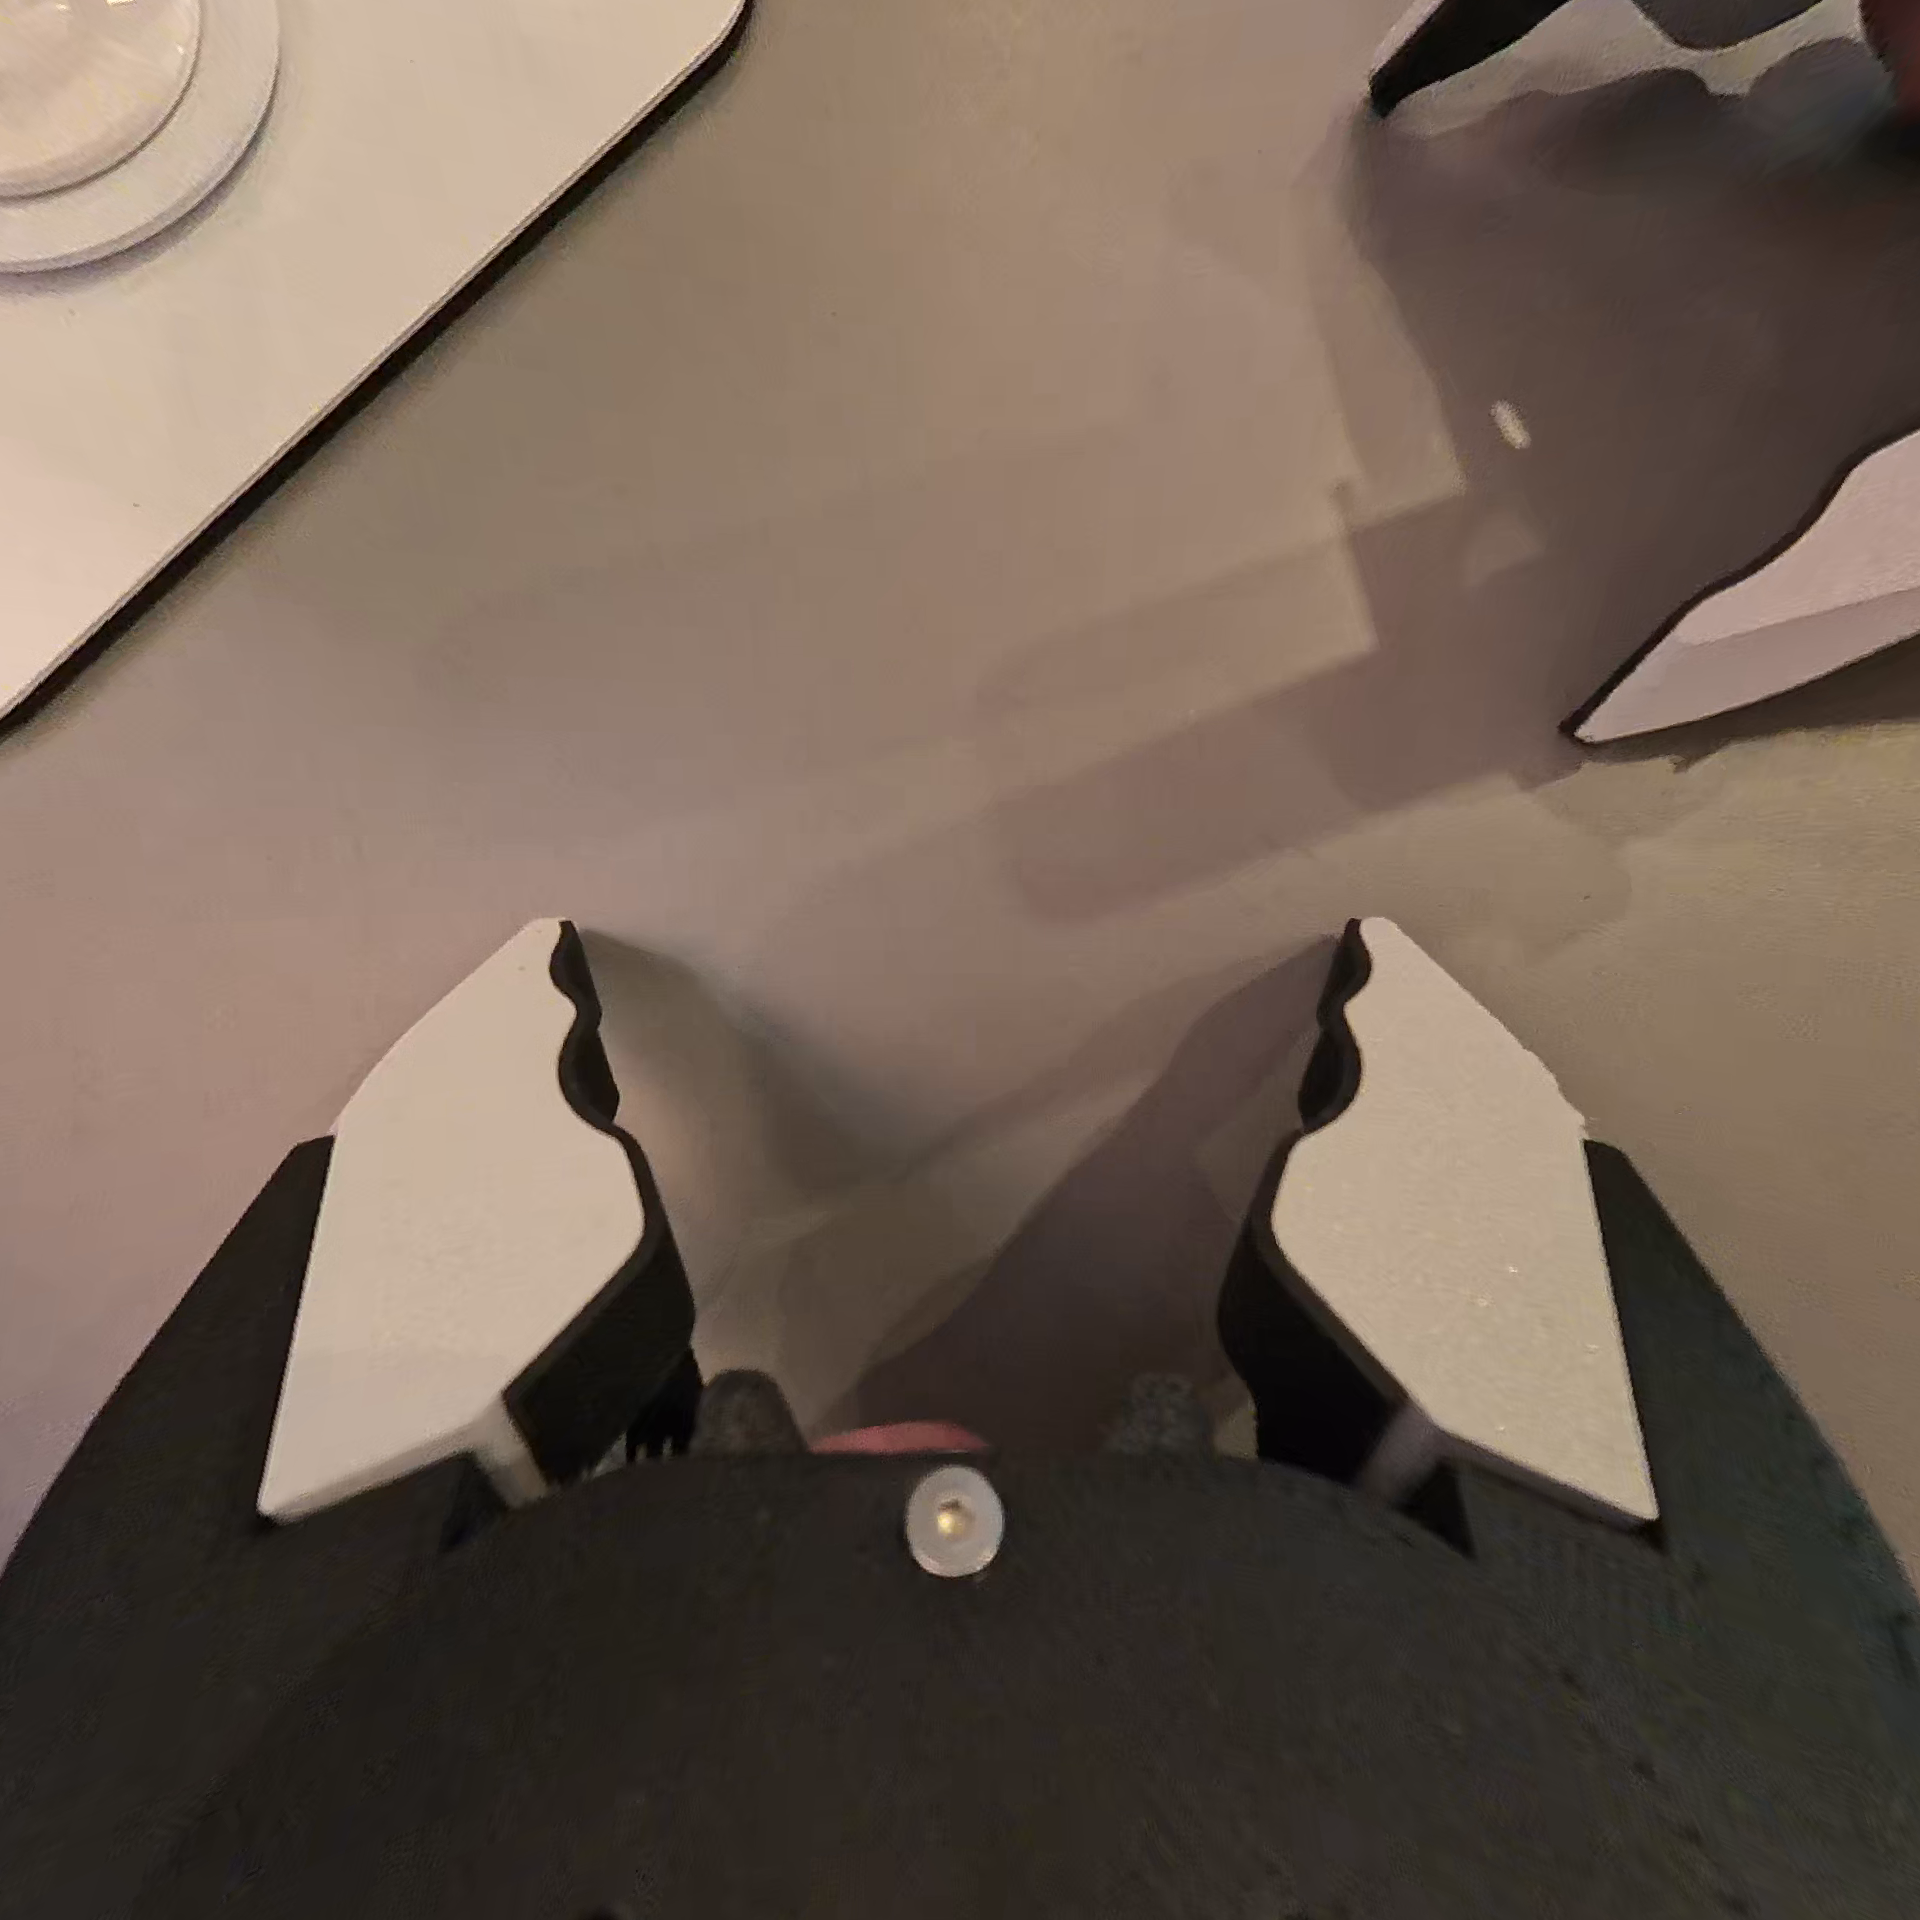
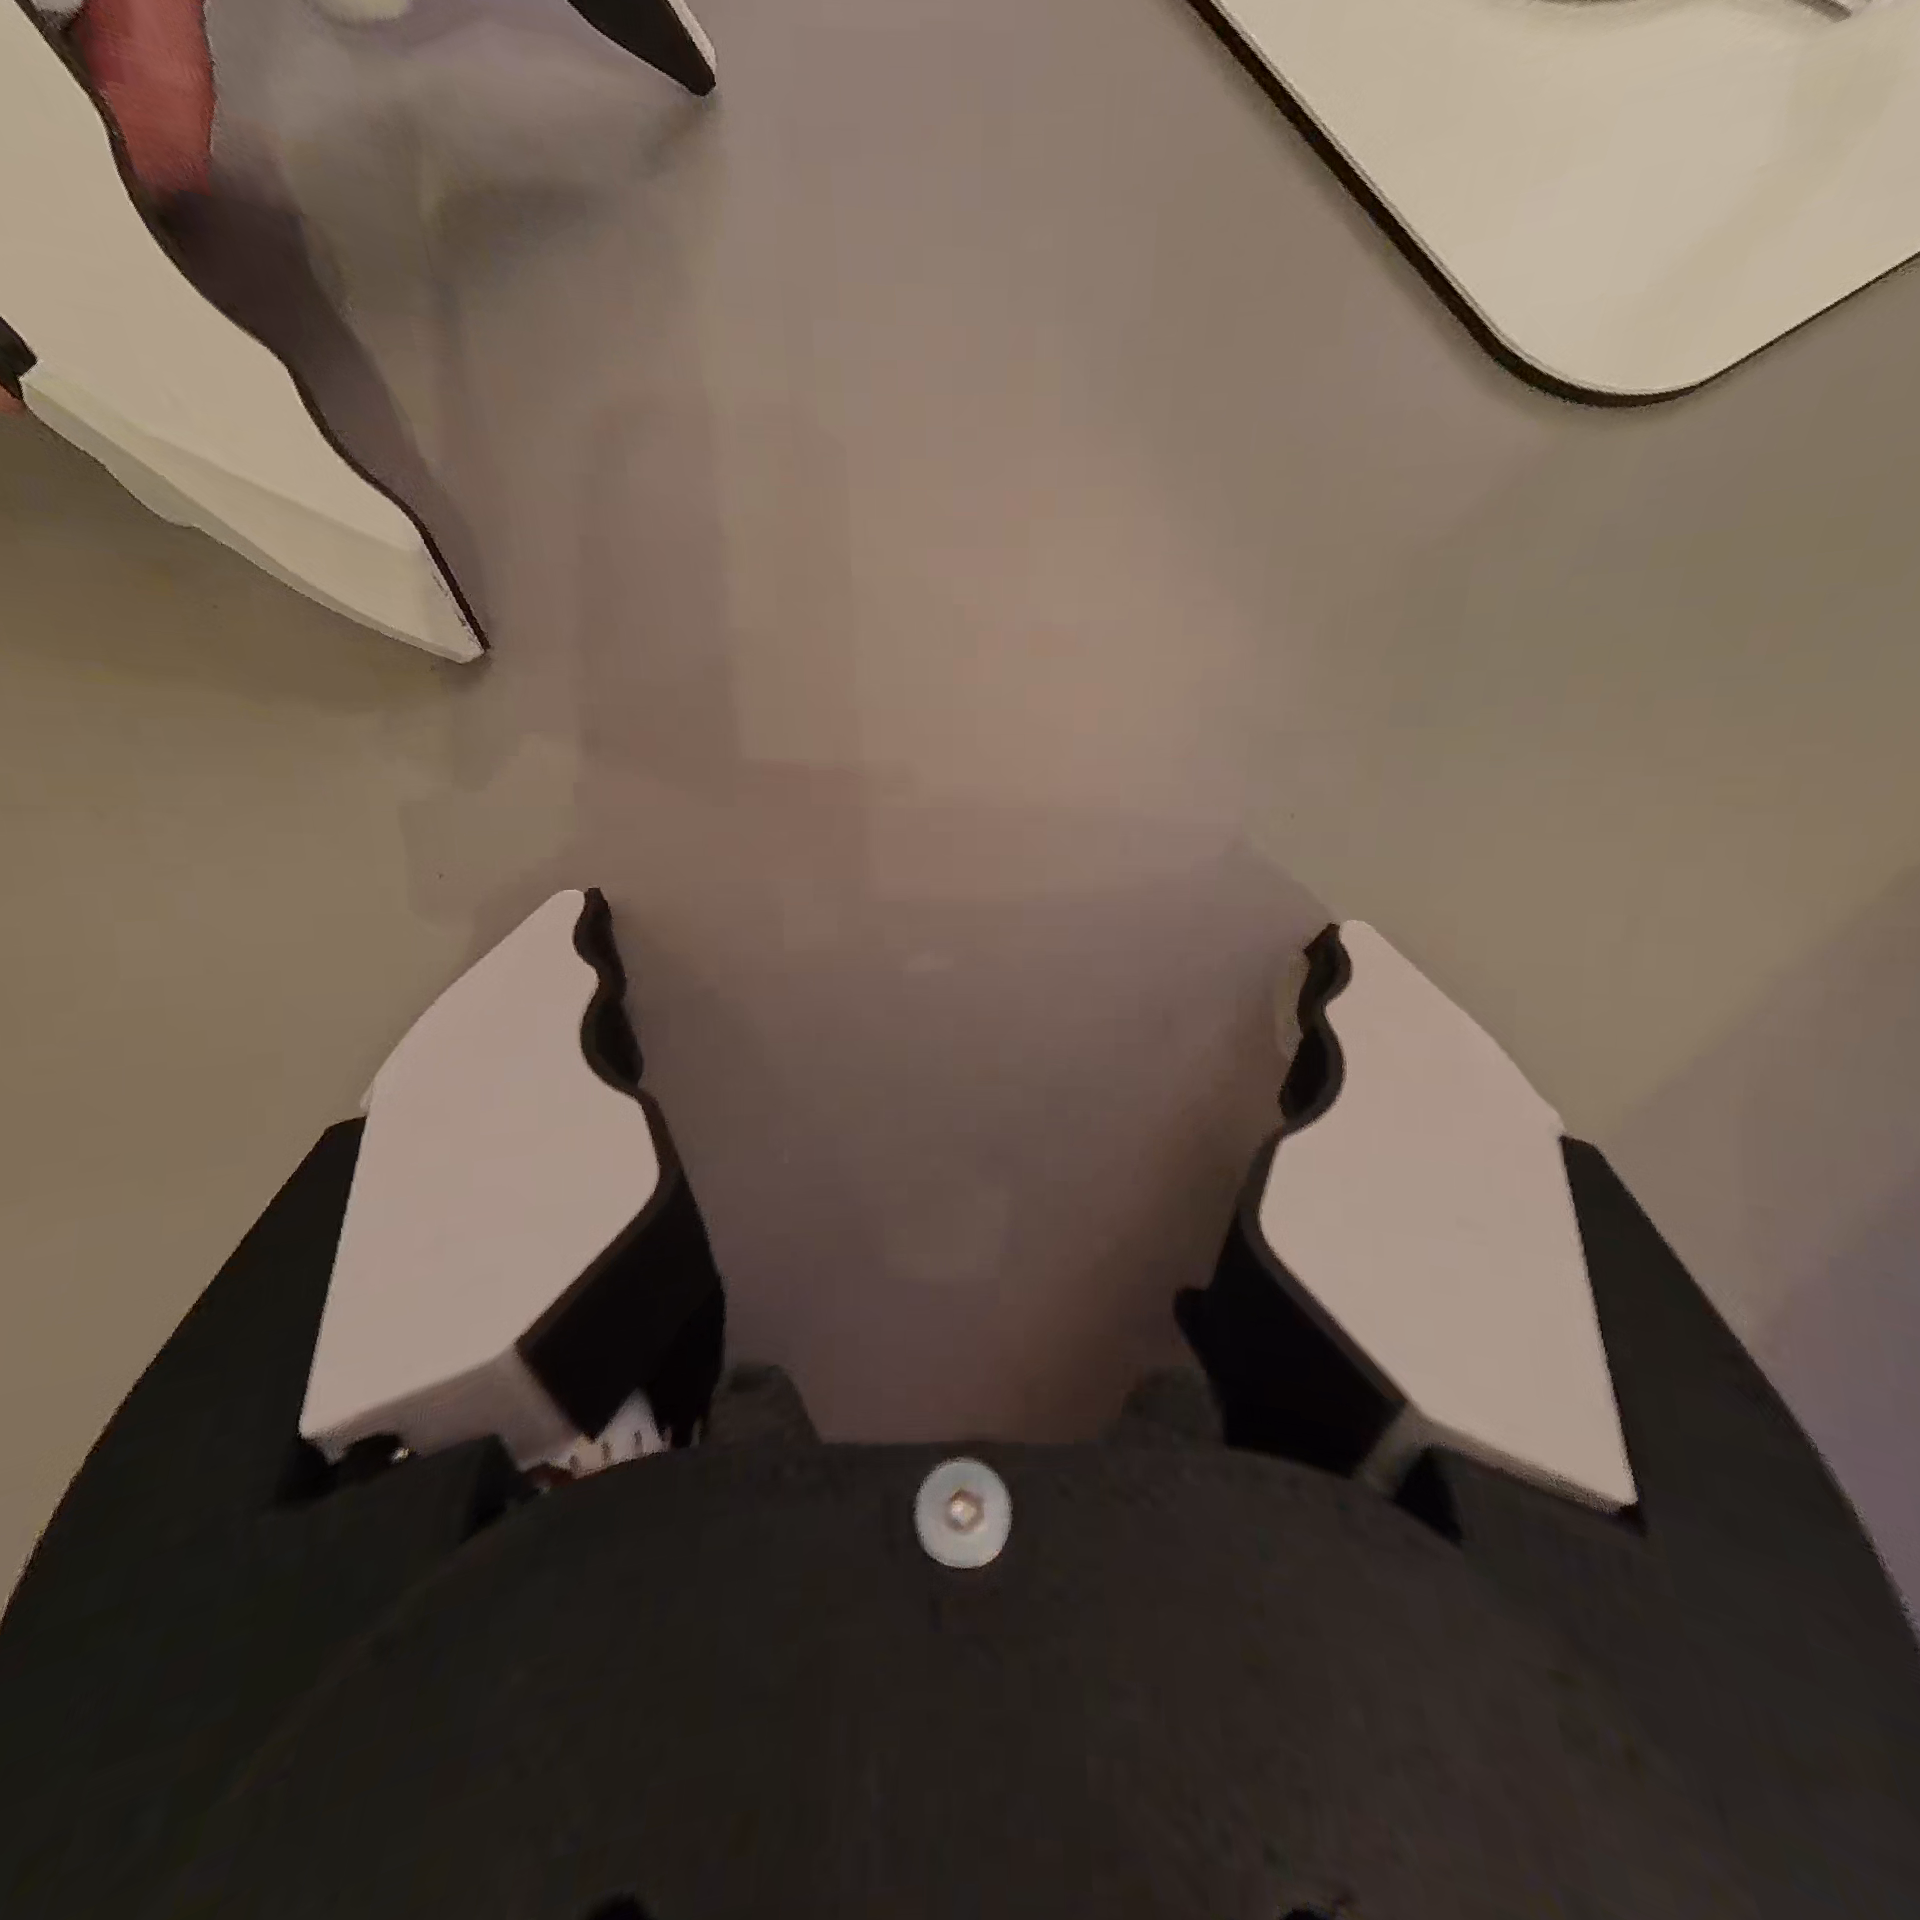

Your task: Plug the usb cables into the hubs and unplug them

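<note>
Left gripper point(image 1: 960, 935) jaws spread wide, only bare grey table point(image 1: 831, 520) between them. Right gripper point(image 2: 961, 920) same, wide apart, gripping nothing. Neither wrist view has USB cables or hubs in frame. White mat point(image 1: 312, 343) far left with a round, possibly glass, object point(image 1: 94, 94).

The left gripper point(image 1: 961, 935) and the right gripper point(image 2: 961, 914) both point down, fingers spread wide, with nothing between them.
</note>
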A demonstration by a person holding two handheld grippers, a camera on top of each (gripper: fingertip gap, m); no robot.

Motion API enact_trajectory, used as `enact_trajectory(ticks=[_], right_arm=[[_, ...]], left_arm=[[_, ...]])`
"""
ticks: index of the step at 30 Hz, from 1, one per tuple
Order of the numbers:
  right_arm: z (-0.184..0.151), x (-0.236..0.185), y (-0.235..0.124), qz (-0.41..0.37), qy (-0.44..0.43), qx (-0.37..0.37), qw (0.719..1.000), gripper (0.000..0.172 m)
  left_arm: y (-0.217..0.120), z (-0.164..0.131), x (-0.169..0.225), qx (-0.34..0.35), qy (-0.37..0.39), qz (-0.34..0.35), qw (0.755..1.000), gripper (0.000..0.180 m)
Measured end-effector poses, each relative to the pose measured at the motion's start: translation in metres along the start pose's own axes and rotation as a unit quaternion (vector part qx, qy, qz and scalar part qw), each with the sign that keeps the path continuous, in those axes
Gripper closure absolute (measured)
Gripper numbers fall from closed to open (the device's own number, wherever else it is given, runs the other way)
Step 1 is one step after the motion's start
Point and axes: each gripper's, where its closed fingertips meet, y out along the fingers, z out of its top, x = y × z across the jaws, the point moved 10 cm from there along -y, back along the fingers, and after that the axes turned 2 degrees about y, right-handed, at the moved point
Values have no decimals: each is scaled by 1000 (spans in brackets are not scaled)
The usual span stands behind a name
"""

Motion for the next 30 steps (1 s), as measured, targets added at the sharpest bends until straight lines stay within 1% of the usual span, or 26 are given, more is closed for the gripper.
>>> enact_trajectory(ticks=[12, 13, 14, 16, 18, 19, 21, 22, 23, 25, 26, 28, 30], right_arm=[[0, -1, -1, 5, -6, 0, 1000, 50], [0, -2, -1, 6, -7, 0, 1000, 51], [0, -2, -1, 7, -8, 0, 1000, 52], [0, -2, -1, 9, -10, 0, 1000, 51], [-1, -1, -1, 12, -13, 0, 1000, 51], [-1, -1, -2, 13, -13, 0, 1000, 52], [-1, -1, -2, 13, -14, 0, 1000, 52], [-1, -1, -2, 13, -14, 0, 1000, 52], [-1, -1, -2, 13, -14, 0, 1000, 52], [-1, -1, -2, 13, -14, 0, 1000, 52], [-1, -1, -2, 13, -14, 0, 1000, 52], [-1, -1, -2, 13, -15, 1, 1000, 53], [-1, -1, -2, 15, -17, 1, 1000, 54]], left_arm=[[0, -1, 0, 5, 0, 2, 1000, 53], [-1, -1, 0, 7, 1, 0, 1000, 55], [-2, -2, 0, 10, 2, -3, 1000, 61], [-11, -3, -2, 42, 0, -8, 999, 65], [-33, -3, -11, 81, -5, 35, 996, 66], [-51, -1, -18, 103, -7, 63, 993, 68], [-97, 7, -36, 151, -16, 126, 980, 72], [-122, 12, -48, 169, -25, 163, 972, 79], [-145, 17, -62, 177, -33, 201, 963, 84], [-182, 28, -96, 182, -50, 259, 947, 87], [-193, 33, -115, 177, -61, 280, 941, 89], [-197, 38, -161, 140, -102, 294, 940, 91], [-183, 41, -204, 84, -172, 257, 947, 83]])
